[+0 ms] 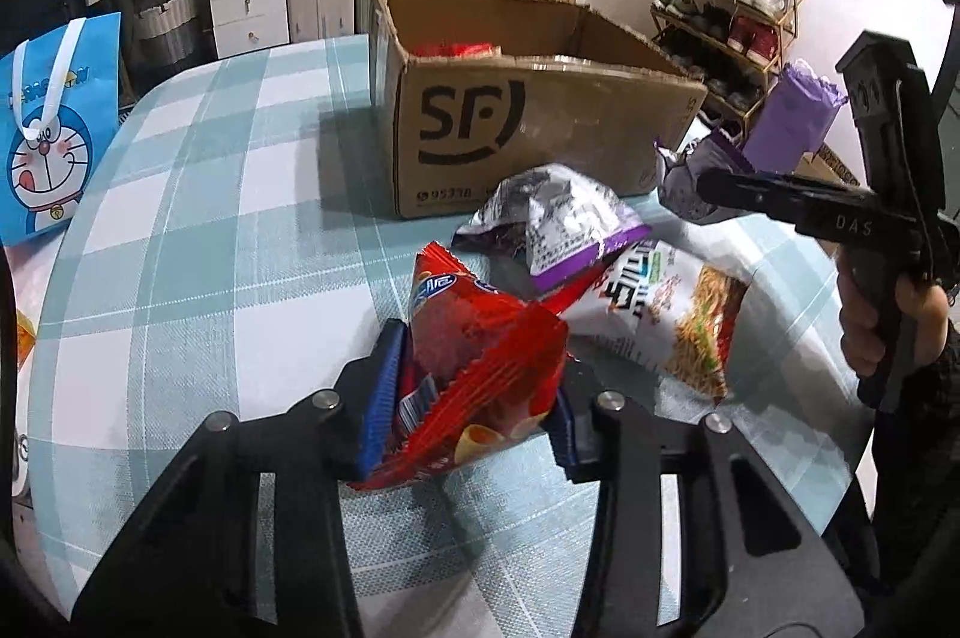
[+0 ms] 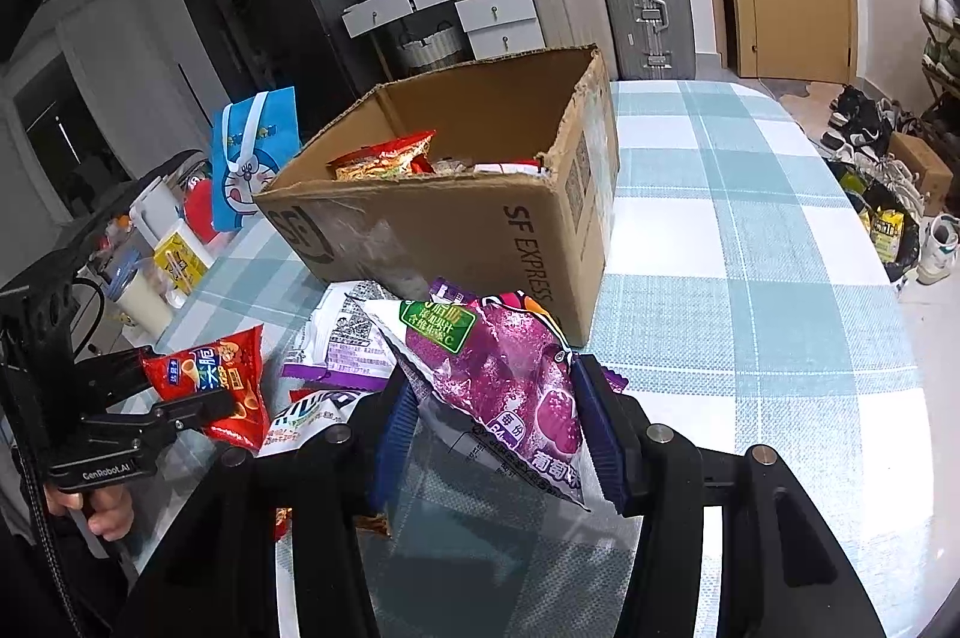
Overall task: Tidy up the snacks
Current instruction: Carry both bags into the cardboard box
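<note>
One open box [image 2: 456,230] holds several snack packs. The left gripper [image 1: 474,398] pinches a crinkled red bag [image 1: 474,350]; the right gripper [image 2: 498,434] pinches a glossy purple bag [image 2: 510,386].

Left gripper [image 1: 474,398]: black frame, blue ribbed pads, silver screws
Right gripper [image 2: 498,428]: same build, "DAS" marking
Handle: "GenRobot.AI" lettering, black cable
Sleeve [image 1: 936,380]: dark

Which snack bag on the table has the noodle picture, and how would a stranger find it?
Start at the cardboard box on the checked tablecloth. In front of it lie loose bags; the noodle bag lies flat, nearest the camera. It alone is white with a fried-noodle photo; its neighbour has a purple edge.
</note>
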`<action>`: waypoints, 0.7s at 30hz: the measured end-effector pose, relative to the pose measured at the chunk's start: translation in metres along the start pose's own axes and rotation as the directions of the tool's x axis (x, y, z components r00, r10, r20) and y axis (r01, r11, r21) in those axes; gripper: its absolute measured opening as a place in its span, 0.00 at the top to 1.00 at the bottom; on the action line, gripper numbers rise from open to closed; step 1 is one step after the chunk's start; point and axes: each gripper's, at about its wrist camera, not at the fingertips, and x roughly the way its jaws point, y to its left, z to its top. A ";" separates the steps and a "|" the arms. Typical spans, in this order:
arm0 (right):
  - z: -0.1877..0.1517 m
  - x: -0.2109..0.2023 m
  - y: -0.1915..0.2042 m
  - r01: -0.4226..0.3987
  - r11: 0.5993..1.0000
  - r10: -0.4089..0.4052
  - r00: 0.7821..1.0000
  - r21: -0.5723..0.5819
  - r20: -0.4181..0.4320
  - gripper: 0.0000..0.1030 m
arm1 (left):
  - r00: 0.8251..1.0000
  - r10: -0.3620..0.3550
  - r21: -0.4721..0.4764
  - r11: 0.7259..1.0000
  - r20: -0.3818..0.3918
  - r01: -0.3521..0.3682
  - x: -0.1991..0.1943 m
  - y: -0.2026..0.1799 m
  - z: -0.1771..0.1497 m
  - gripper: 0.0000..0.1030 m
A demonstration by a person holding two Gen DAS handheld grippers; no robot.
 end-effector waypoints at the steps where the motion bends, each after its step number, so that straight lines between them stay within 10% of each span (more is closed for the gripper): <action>1: 0.000 -0.002 0.000 0.000 1.000 0.000 1.000 -0.002 0.003 0.50 | 1.000 0.003 0.000 1.000 0.005 -0.003 -0.002 0.000 0.001 0.62; 21: 0.009 -0.041 0.018 -0.026 0.998 0.031 0.996 -0.063 0.081 0.50 | 0.992 0.008 -0.065 0.998 0.124 0.000 -0.038 0.008 0.017 0.62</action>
